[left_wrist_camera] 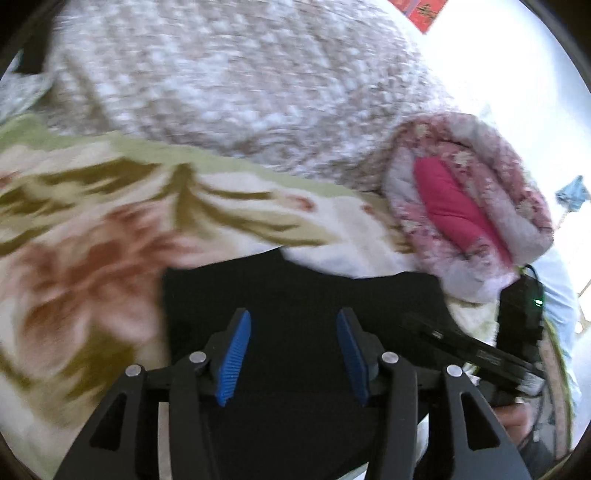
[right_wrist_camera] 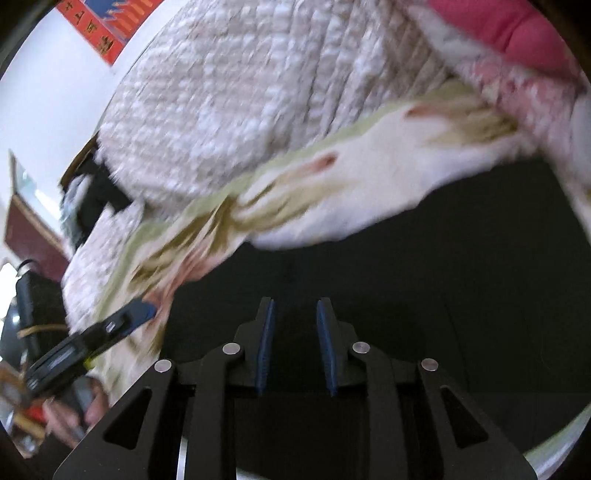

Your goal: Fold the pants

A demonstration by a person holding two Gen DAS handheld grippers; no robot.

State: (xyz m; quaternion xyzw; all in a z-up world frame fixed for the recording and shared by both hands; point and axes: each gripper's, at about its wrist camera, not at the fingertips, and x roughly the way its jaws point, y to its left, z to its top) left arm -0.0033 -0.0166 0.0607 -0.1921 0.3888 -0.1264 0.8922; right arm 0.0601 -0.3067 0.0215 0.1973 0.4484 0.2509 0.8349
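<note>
The black pants [left_wrist_camera: 295, 295] lie flat on a floral blanket [left_wrist_camera: 92, 229] on the bed; they also fill the lower right of the right wrist view [right_wrist_camera: 424, 277]. My left gripper [left_wrist_camera: 293, 325] is open, its blue pads [left_wrist_camera: 236, 354] apart above the pants, holding nothing. My right gripper [right_wrist_camera: 294, 314] is also open with a narrower gap, over the pants and empty. The right gripper shows at the right edge of the left wrist view [left_wrist_camera: 480, 354]; the left gripper shows at the left of the right wrist view [right_wrist_camera: 92, 339]. Both views are motion-blurred.
A beige-and-white textured bedspread [left_wrist_camera: 240, 74] covers the bed behind the blanket. A rolled pink floral quilt [left_wrist_camera: 469, 199] lies at the right, close to the pants. A red poster [right_wrist_camera: 103, 26] hangs on the white wall. Dark furniture [right_wrist_camera: 33, 229] stands at the left.
</note>
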